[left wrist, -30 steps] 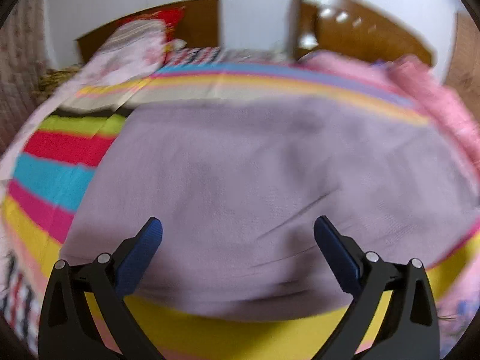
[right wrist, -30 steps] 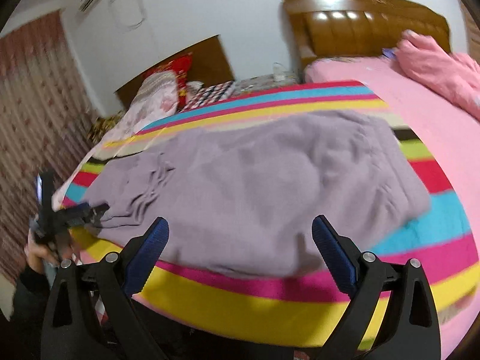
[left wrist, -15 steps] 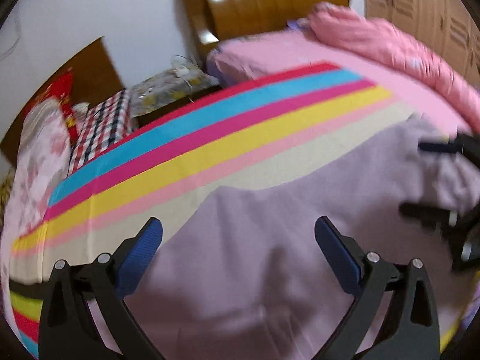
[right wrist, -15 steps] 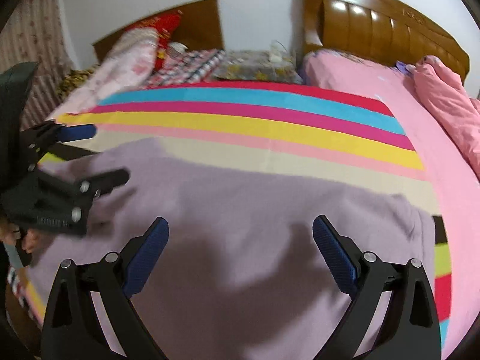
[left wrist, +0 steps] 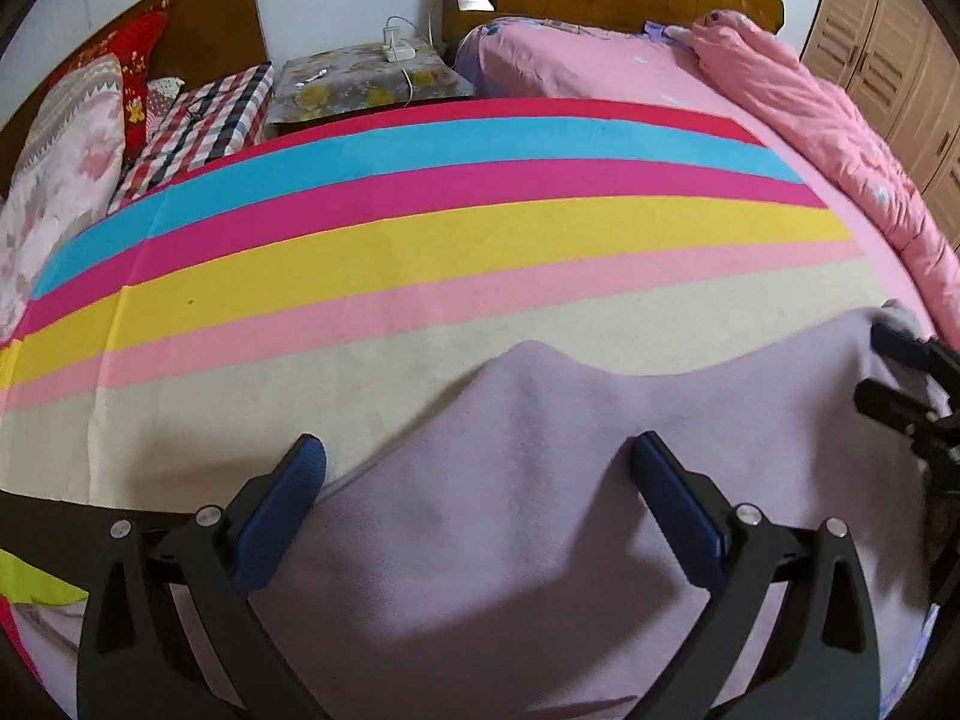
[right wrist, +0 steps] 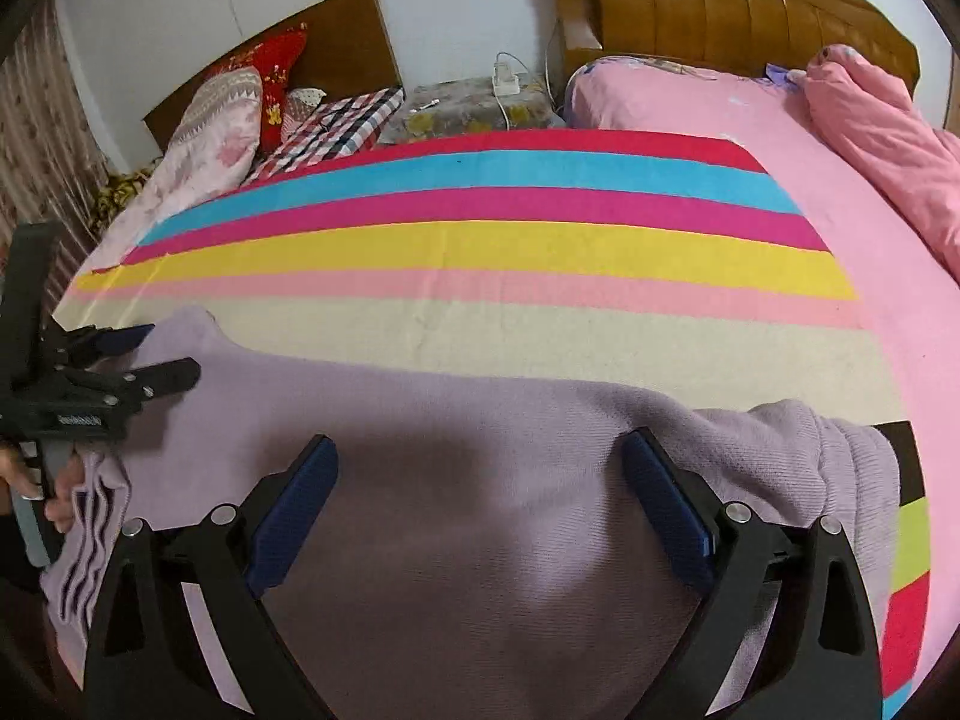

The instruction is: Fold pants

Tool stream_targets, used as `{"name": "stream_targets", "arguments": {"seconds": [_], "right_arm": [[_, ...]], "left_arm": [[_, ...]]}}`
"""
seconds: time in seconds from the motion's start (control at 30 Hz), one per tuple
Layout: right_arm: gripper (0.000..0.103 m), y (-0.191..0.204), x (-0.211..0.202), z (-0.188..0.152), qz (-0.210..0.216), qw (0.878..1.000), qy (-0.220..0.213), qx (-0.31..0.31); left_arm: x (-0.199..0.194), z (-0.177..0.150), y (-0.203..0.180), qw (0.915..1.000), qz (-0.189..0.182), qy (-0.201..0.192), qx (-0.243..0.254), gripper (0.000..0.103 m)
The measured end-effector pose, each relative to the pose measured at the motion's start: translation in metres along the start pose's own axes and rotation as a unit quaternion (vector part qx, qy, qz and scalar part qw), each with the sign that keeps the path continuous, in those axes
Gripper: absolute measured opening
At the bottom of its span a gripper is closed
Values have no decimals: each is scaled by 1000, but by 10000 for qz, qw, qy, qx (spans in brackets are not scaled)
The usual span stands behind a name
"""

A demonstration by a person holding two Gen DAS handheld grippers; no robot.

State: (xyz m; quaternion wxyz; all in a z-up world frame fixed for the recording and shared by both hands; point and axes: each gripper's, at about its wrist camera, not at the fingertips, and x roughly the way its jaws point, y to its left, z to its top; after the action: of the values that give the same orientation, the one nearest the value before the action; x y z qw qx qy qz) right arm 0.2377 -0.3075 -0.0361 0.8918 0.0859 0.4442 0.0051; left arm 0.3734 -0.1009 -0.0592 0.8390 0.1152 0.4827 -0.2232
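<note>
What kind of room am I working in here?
A bedroom, most likely in a home. The lilac pants lie on a striped blanket spread over a bed with a wooden headboard; pillows sit at the head of a second bed, and a wardrobe stands at right.

Beyond the pants (right wrist: 480,480) the striped blanket (right wrist: 480,252) lay flat and bare (open passage); a heaped pink quilt (right wrist: 870,138) blocked the right side
</note>
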Motion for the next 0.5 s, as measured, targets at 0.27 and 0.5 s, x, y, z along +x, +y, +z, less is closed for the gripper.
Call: {"name": "stream_targets", "arguments": {"seconds": [0.27, 0.5], "right_arm": [[92, 67, -50, -27, 256, 9981, -218, -523], [97, 88, -38, -74, 337, 9887, 533, -1362]], "left_arm": [[-14, 0, -5, 9995, 250, -130, 120, 102], [-15, -2, -5, 9994, 273, -152, 118, 102]]}}
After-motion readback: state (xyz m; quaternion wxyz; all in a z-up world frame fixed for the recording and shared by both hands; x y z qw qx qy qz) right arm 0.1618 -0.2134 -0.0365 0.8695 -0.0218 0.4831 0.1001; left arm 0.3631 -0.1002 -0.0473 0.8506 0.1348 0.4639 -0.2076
